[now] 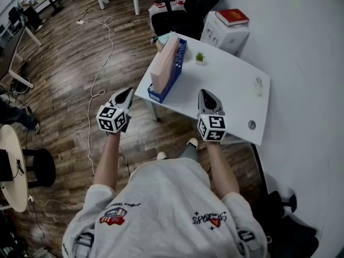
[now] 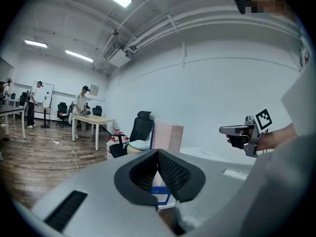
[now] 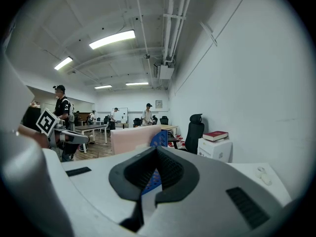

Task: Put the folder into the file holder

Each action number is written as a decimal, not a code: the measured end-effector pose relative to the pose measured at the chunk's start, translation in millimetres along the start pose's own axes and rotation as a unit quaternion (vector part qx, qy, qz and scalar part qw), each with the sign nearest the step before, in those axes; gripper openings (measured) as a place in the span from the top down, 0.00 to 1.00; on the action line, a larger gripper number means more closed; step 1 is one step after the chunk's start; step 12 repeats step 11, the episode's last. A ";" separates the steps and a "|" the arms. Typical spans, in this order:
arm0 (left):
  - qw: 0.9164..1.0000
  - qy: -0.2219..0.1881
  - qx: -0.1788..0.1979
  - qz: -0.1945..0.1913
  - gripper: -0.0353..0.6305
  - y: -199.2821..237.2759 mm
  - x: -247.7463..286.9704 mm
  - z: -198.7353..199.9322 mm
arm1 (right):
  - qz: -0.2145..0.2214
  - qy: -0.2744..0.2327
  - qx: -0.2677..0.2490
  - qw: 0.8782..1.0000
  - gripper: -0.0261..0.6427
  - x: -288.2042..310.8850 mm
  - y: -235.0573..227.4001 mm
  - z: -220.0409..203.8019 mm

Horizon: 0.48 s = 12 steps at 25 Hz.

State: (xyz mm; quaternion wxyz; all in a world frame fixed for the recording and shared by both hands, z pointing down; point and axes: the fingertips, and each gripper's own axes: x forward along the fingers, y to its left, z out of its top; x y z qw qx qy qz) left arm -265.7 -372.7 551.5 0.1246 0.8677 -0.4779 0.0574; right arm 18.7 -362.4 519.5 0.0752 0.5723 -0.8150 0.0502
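We stand in front of the white table, and on its left side sits the blue file holder. The pink folder is already standing up inside it, leaning on the side away from the wall. So we think the job looks done, or very nearly. Our left gripper and our right gripper hang in the air near the table's front edge, apart from the holder. Both have their jaws pressed together with nothing between them. If we do anything next, it would only be a soft push to seat the folder, and the jaws can do that closed. Behind the table are a black chair and a white box with a red book on top. A tiny green plant stands just beside the holder, so we must not knock it.
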 end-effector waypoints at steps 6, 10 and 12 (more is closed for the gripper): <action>1.000 0.005 0.000 -0.004 0.94 -6.9 9.1 -4.1 | -0.017 -0.004 0.001 1.000 0.96 -8.8 -11.3 0.8; 1.000 0.004 -0.006 -0.006 0.94 -11.0 13.7 -5.4 | -0.023 0.000 0.000 1.000 0.96 -13.3 -18.1 -1.9; 1.000 0.002 -0.009 -0.007 0.94 -11.9 14.4 -5.8 | -0.023 0.001 0.000 1.000 0.96 -14.4 -19.8 -2.6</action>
